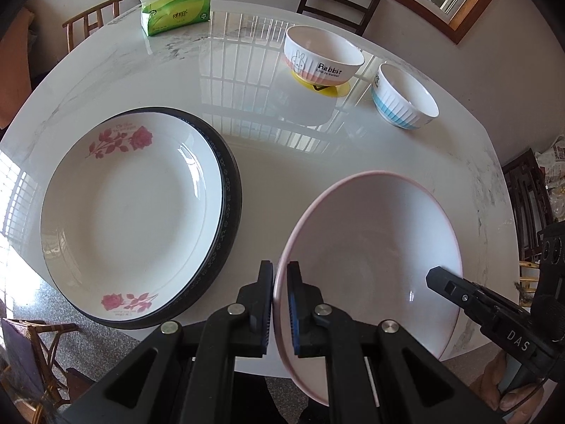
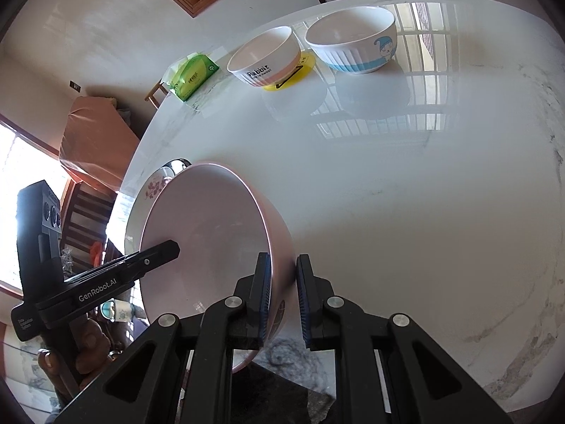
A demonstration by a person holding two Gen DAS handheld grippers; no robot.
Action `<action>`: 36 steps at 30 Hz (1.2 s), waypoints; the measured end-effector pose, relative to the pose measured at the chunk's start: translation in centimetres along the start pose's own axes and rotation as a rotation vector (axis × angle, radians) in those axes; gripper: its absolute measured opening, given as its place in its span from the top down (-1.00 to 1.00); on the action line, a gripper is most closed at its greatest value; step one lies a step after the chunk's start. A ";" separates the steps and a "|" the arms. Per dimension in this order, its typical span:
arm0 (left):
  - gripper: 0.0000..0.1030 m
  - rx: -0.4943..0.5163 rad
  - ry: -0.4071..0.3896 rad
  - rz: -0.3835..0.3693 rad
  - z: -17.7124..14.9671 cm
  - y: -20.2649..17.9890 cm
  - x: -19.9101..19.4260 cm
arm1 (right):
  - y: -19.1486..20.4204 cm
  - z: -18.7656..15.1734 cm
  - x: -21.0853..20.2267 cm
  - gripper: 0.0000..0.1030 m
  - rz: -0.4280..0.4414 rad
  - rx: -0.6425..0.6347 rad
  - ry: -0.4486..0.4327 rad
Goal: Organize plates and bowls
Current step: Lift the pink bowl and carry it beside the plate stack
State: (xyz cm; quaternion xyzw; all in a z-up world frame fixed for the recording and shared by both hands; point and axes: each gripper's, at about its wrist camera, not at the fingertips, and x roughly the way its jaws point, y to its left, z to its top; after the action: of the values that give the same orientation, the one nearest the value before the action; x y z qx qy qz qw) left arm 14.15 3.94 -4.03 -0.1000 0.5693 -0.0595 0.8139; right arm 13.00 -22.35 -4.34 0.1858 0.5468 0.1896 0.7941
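1. Large pink-rimmed white ceramic bowl (image 1: 370, 258) sits lower right of the left wrist view, tilted and apparently lifted off the white marble table (image 1: 268, 162).
2. Left gripper (image 1: 279, 304) – fingers clamped on the bowl's left rim. Right gripper (image 2: 284, 300) straddles the opposite wall; inner pad touches, but a gap shows at the outer pad, so I can't tell if it's gripping.
3. White rose-print plate (image 1: 130, 219) lies on a black plate (image 1: 231, 190) at left; rabbit-print bowl (image 1: 323, 54) and blue-striped bowl (image 1: 404, 97) stand upper right.
4. Risk: thin rim pinch on glazed ceramic – with the right side loose, the bowl could pivot and slip.
5. Risk: a tilted set-down could chip the rose plate.
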 end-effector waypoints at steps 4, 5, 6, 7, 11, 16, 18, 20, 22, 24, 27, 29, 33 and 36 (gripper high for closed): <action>0.84 0.004 -0.004 0.006 0.1 0.1 0.3 | 0.2 0.1 0.1 0.69 0.001 -0.002 -0.001; 0.84 0.005 -0.006 0.008 0.0 0.1 0.3 | 0.2 0.1 0.1 0.69 0.001 -0.004 -0.002; 0.84 0.009 -0.010 0.011 0.0 0.1 0.4 | 0.3 0.1 0.2 0.69 0.001 -0.006 -0.003; 0.84 0.016 -0.017 0.016 0.0 0.0 0.4 | 0.3 0.1 0.2 0.69 0.001 -0.006 -0.004; 0.83 0.026 -0.043 0.035 0.0 0.1 0.3 | 0.3 0.2 0.3 0.69 0.007 -0.005 -0.008; 0.81 0.041 -0.073 0.058 -0.2 0.1 0.3 | 0.7 0.0 0.3 0.69 0.011 -0.019 -0.020; 0.73 0.051 -0.090 0.072 -0.3 0.0 0.2 | 0.8 0.0 0.2 0.68 0.013 -0.021 -0.027; 0.71 0.063 -0.101 0.081 -0.3 0.0 0.1 | 0.9 0.0 0.0 0.68 0.014 -0.022 -0.037; 0.71 0.071 -0.110 0.084 -0.3 -0.1 0.1 | 1.0 0.2 -0.3 0.67 0.013 -0.030 -0.052; 0.70 0.079 -0.122 0.091 -0.5 -0.1 0.0 | 1.3 0.3 -0.6 0.65 0.013 -0.034 -0.068; 0.69 0.101 -0.147 0.104 -0.7 -0.3 -0.1 | 1.4 0.3 -1.1 0.65 0.012 -0.037 -0.093; 0.69 0.120 -0.169 0.100 -0.6 -0.4 -0.2 | 1.5 0.3 -1.3 0.65 0.012 -0.042 -0.102; 0.69 0.147 -0.199 0.096 -0.7 -0.4 -0.2 | 1.3 0.1 -1.0 0.65 0.020 -0.032 -0.093; 0.68 0.175 -0.225 0.101 -0.9 -0.6 -0.4 | 1.1 -0.1 -0.5 0.64 0.024 -0.022 -0.084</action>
State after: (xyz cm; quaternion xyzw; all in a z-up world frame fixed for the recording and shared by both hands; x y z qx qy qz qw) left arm 13.14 3.37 -3.88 -0.0057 0.4716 -0.0564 0.8800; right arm 12.60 -21.62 -3.41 0.1913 0.5084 0.1972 0.8161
